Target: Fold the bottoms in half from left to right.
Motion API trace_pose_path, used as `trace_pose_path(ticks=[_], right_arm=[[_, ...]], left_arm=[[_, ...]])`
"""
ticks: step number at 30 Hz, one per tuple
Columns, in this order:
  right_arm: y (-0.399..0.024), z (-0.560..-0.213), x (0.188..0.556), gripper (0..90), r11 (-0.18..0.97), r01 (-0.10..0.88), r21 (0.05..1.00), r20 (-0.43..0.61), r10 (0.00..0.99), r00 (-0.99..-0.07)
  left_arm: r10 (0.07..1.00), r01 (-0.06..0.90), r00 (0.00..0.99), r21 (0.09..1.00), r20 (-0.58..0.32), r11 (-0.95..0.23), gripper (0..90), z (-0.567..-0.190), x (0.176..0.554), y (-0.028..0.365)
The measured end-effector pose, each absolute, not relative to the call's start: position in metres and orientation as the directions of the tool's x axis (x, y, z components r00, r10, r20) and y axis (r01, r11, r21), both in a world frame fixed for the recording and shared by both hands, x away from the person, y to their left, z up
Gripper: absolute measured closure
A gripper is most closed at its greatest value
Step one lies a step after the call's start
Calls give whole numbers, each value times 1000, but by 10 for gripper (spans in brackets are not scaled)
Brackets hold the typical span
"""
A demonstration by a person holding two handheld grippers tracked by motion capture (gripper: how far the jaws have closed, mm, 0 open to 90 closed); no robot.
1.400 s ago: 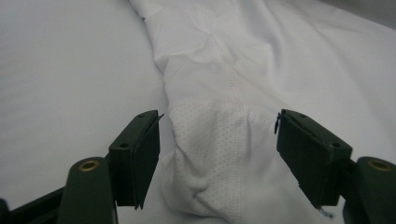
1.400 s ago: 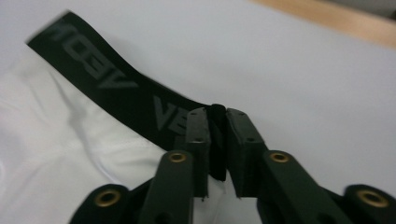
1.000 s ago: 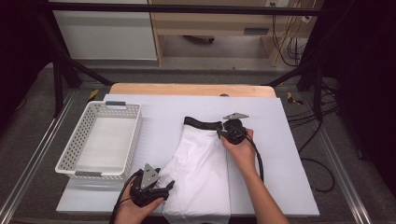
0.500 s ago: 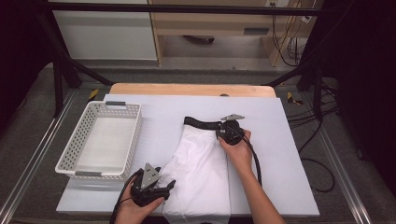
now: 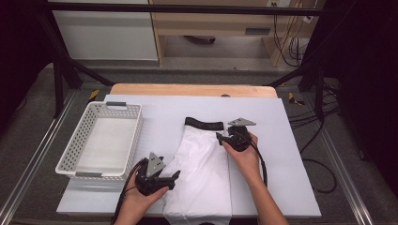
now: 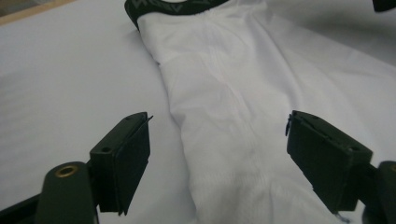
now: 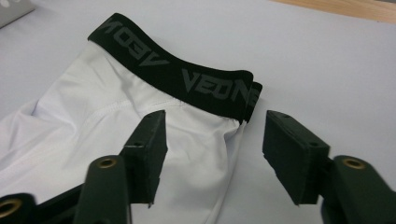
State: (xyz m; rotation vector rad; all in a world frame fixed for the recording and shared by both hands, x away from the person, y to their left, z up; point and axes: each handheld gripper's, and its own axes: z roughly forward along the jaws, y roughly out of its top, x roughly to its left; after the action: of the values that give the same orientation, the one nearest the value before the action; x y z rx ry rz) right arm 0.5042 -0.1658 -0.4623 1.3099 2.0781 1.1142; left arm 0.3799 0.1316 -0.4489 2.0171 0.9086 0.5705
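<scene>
A folded white garment (image 5: pixel 204 164) with a black lettered waistband (image 5: pixel 204 124) lies flat in the middle of the table. My left gripper (image 5: pixel 176 175) hovers at the garment's near left edge. In the left gripper view its jaws (image 6: pixel 217 116) stand wide apart over the white cloth (image 6: pixel 224 70), have just been opening, and press on nothing. My right gripper (image 5: pixel 219 137) is at the waistband's right end. Its jaws (image 7: pixel 215 114) have just been opening too; they straddle the garment's corner below the waistband (image 7: pixel 187 84) without gripping it.
A white perforated basket (image 5: pixel 133 140) stands on the table's left side. A wooden board (image 5: pixel 192 90) lies along the far edge. Bare white table (image 5: pixel 291 178) extends to the right of the garment. Cables trail from both grippers.
Both grippers' jaws stand wider than before. The left gripper has shifted a little up and away from the near edge. The garment lies as it did.
</scene>
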Motion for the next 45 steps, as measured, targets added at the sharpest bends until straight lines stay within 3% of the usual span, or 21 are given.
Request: trace_pose_path(ticks=[4, 6, 9, 17, 25, 34, 40, 45], right_arm=[[-164, -463, 506, 325, 228, 537, 812, 49, 890, -453], [-166, -460, 506, 256, 206, 530, 823, 70, 888, -455], [-166, -456, 504, 236, 228, 524, 821, 40, 892, -451], [-171, -448, 501, 159, 154, 495, 855, 66, 915, -398], [-172, -447, 500, 160, 178, 510, 842, 51, 914, -402], [-171, -444, 500, 171, 239, 511, 826, 4, 903, -429], [-169, -437, 511, 165, 291, 508, 811, -41, 894, -446], [-165, -426, 527, 184, 310, 507, 804, -45, 883, -468]], left_arm=[[766, 391, 640, 834, 57, -388, 186, -445, 394, 121], [764, 392, 642, 831, 60, -394, 175, -444, 402, 115], [762, 396, 644, 823, 68, -408, 161, -441, 418, 104], [782, 410, 622, 833, 43, -371, 102, -432, 447, 99], [791, 381, 608, 850, 68, -365, 97, -428, 468, 97], [807, 413, 590, 852, 19, -322, 97, -433, 489, 99], [821, 399, 570, 860, 39, -318, 136, -431, 504, 98], [811, 422, 583, 835, 48, -353, 97, -431, 516, 91]])
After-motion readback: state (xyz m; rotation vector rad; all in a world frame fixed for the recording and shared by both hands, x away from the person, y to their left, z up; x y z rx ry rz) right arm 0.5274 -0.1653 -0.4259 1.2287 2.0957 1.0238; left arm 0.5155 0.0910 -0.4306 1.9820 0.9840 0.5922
